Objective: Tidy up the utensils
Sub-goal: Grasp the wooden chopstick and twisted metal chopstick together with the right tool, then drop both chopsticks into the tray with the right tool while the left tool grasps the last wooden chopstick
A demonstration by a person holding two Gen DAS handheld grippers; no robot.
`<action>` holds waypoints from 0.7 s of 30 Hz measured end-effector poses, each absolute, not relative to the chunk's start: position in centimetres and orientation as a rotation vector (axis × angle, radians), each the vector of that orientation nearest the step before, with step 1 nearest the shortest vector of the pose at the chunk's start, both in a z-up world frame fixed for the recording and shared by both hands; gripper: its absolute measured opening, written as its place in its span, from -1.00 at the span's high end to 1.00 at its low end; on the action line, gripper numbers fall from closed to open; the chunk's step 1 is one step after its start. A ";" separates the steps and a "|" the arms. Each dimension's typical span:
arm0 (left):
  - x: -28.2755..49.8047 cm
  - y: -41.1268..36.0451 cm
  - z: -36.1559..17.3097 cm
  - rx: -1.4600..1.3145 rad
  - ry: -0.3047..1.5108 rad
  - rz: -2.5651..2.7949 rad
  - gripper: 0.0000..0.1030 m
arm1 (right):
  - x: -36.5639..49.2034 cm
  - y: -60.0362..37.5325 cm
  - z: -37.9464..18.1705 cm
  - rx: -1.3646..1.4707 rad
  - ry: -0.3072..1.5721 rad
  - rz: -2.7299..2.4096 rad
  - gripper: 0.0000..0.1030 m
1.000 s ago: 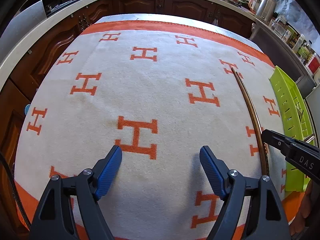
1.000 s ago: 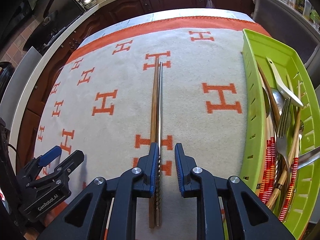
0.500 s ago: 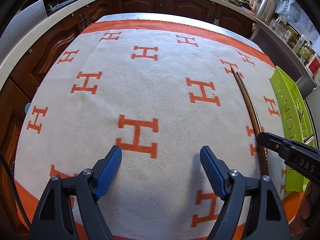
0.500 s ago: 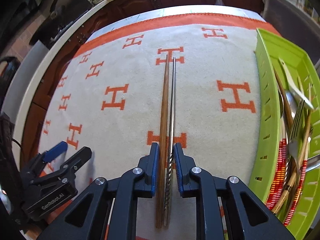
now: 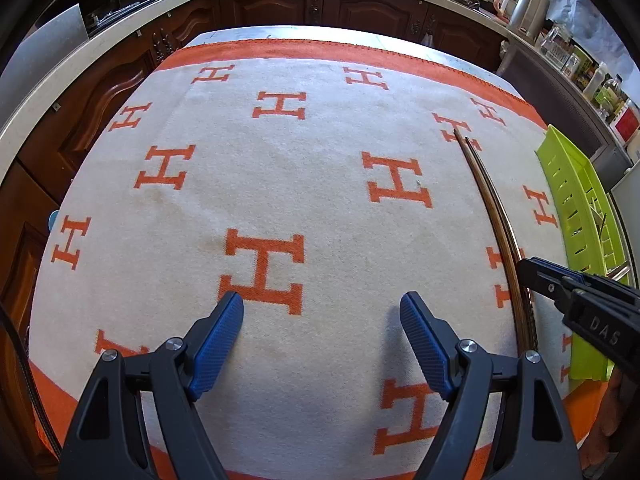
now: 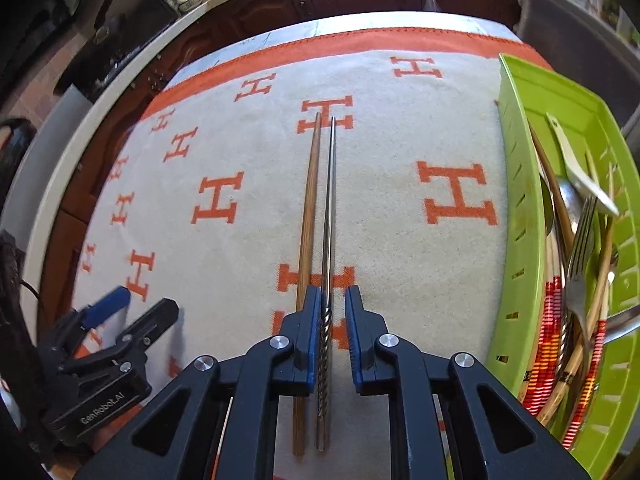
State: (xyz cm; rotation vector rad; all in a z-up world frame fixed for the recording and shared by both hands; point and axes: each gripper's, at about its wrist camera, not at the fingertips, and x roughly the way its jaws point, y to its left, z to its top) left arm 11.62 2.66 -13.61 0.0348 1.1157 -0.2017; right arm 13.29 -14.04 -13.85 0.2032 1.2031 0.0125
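A wooden chopstick [image 6: 307,216] and a metal chopstick [image 6: 330,200] lie side by side on the H-patterned cloth [image 6: 400,140]. My right gripper [image 6: 333,300] is narrowly open just above them, the metal chopstick in the gap, the wooden one under its left finger. Both chopsticks show in the left wrist view [image 5: 494,208], at the right. My left gripper [image 5: 322,316] is wide open and empty over the cloth, left of the chopsticks. A green tray [image 6: 516,184] at the right holds forks, spoons and more chopsticks.
Dark wood cabinets [image 5: 280,4] and a pale countertop [image 5: 72,68] ring the table. Bottles and a kettle [image 5: 528,10] stand on the counter at the far right. The green tray's side wall [image 5: 568,200] borders the cloth on the right.
My right gripper has shifted slightly right, so the metal chopstick now sits in its gap and the wooden one lies under its left finger. The left gripper has not moved.
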 end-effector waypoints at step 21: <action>10.1 1.5 -12.4 0.070 1.114 -0.200 -0.53 | 10.0 -18.0 -10.6 0.387 1.067 0.013 0.90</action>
